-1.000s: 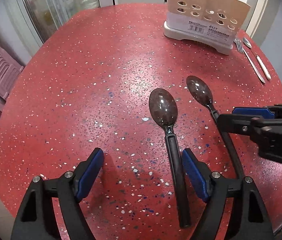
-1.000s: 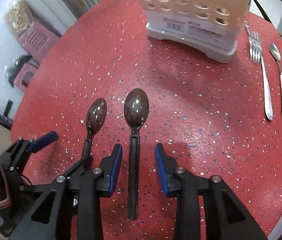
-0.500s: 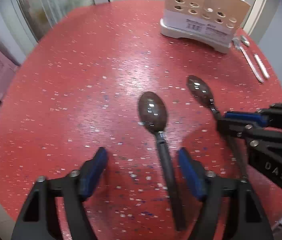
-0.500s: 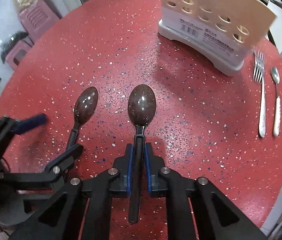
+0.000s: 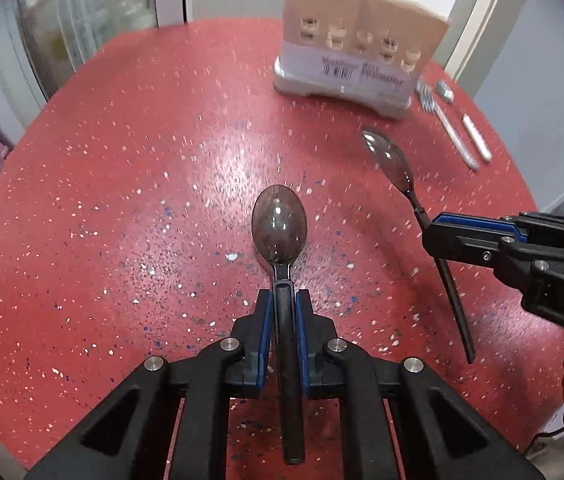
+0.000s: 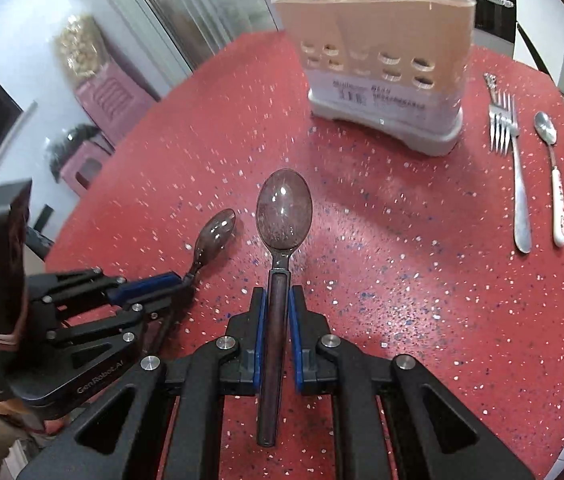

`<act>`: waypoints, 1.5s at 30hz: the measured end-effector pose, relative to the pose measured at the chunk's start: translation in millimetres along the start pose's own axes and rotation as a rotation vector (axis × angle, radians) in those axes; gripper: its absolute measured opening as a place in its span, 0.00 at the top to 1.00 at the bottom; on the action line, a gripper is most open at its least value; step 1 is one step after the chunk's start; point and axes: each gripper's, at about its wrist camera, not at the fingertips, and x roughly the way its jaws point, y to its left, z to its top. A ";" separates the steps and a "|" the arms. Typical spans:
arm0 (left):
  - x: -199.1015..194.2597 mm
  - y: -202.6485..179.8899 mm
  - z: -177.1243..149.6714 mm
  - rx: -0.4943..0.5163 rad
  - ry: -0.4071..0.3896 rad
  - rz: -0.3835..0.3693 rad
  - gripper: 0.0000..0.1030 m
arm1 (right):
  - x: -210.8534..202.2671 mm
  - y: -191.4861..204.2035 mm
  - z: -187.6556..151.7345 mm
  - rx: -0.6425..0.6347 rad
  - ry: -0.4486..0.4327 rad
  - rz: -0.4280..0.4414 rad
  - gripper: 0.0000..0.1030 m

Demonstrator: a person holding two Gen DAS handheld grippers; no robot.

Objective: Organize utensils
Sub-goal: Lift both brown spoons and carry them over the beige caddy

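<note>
Two dark plastic spoons are on the red speckled table [image 5: 122, 200]. In the left wrist view my left gripper [image 5: 283, 300] has its jaws closing, and the blue pads press both sides of one spoon's [image 5: 280, 228] handle. The bowl points away from me, low over the table. My right gripper [image 6: 276, 300] is shut on the handle of the other spoon [image 6: 283, 210], which is raised off the table. Each view shows the other tool from the side: the right gripper [image 5: 431, 232] with its spoon [image 5: 387, 156], and the left gripper [image 6: 180, 280] with its spoon [image 6: 216, 232].
A beige utensil holder [image 6: 381, 80] on a white base stands at the far side, with utensils in it. To its right lie a metal fork [image 6: 519, 192] and a small white-handled spoon [image 6: 555, 200]. Pink stools [image 6: 110, 96] stand beyond the table's left edge.
The left jaws went from wide open to pressed on their spoon's handle. The right jaws shut on the other spoon and lifted it, moving toward the holder.
</note>
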 end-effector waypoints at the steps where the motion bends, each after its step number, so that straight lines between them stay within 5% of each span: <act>1: -3.4 0.5 -1.0 -0.010 -0.019 -0.010 0.64 | -5.2 -3.1 -1.9 0.005 -0.015 0.010 0.88; 17: -95.3 8.2 16.3 -0.096 -0.395 -0.064 0.64 | -81.9 -13.0 14.6 0.051 -0.267 0.035 0.88; 32: -125.0 -9.2 133.9 -0.030 -0.588 -0.095 0.64 | -145.8 -27.6 99.6 0.056 -0.474 -0.061 0.88; 45: -102.4 -10.5 212.3 -0.074 -0.733 -0.042 0.64 | -136.1 -56.3 171.3 0.118 -0.605 -0.126 0.88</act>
